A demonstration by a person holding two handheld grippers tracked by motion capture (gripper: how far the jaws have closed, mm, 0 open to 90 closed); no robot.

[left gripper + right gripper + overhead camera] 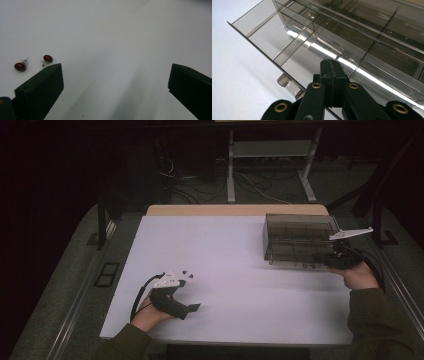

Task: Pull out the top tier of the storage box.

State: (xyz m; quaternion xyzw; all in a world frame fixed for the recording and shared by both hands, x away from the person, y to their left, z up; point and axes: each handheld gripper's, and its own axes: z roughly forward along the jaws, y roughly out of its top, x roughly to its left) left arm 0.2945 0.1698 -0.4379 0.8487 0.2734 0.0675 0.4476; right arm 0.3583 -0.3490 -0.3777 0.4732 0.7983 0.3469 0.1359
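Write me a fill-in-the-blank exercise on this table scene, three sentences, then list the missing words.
1. The left claw stands ____ over the white table.
2. The pair of red earrings lies beside the left claw's ____ jaw in the left gripper view.
3. The right claw is ____, its tips at the pulled-out drawer of the smoky clear box.

Missing words: open; left; shut

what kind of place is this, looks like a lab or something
Probably a lab or recording workspace, not a home: a bare white table set up for a trial, loose cables on the floor behind it, metal stand legs, and a clear compartment box as the prop.
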